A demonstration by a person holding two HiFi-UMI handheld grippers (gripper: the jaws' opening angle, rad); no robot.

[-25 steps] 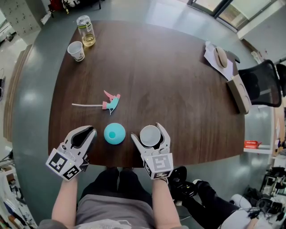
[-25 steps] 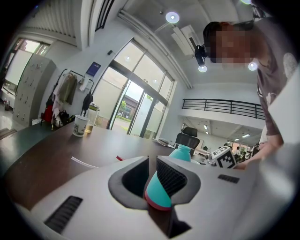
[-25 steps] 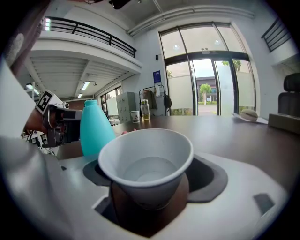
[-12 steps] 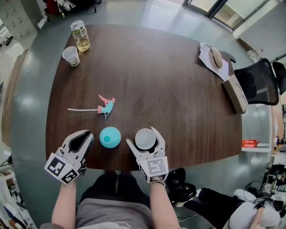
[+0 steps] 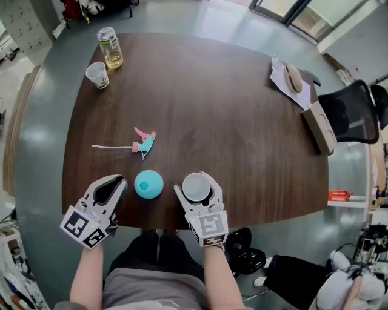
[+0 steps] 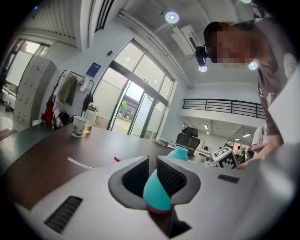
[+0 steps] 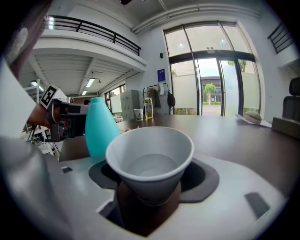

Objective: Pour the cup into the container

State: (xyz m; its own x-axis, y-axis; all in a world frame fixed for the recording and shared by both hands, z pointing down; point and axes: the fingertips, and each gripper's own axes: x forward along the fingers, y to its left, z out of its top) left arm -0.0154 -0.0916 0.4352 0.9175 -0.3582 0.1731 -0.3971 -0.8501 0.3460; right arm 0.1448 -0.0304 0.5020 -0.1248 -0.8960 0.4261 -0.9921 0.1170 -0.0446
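Pour not yet begun: the right tool (image 5: 194,181), jaws just closing in, grips the upright white cup (image 7: 150,154) at the counter's (image 5: 230,121) near edge, the teal bottle (image 5: 148,183) stands beside it, and the left tool (image 5: 121,181) rests shut, empty.

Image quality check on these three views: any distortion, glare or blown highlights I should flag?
Head view: fisheye bows the table edge, and there is window glare on the floor beyond it. Left gripper view: dark vignetted corners, ceiling lights flare, and straight window frames curve. Right gripper view: the cup is fairly sharp, and the glass doors behind it are blown out.
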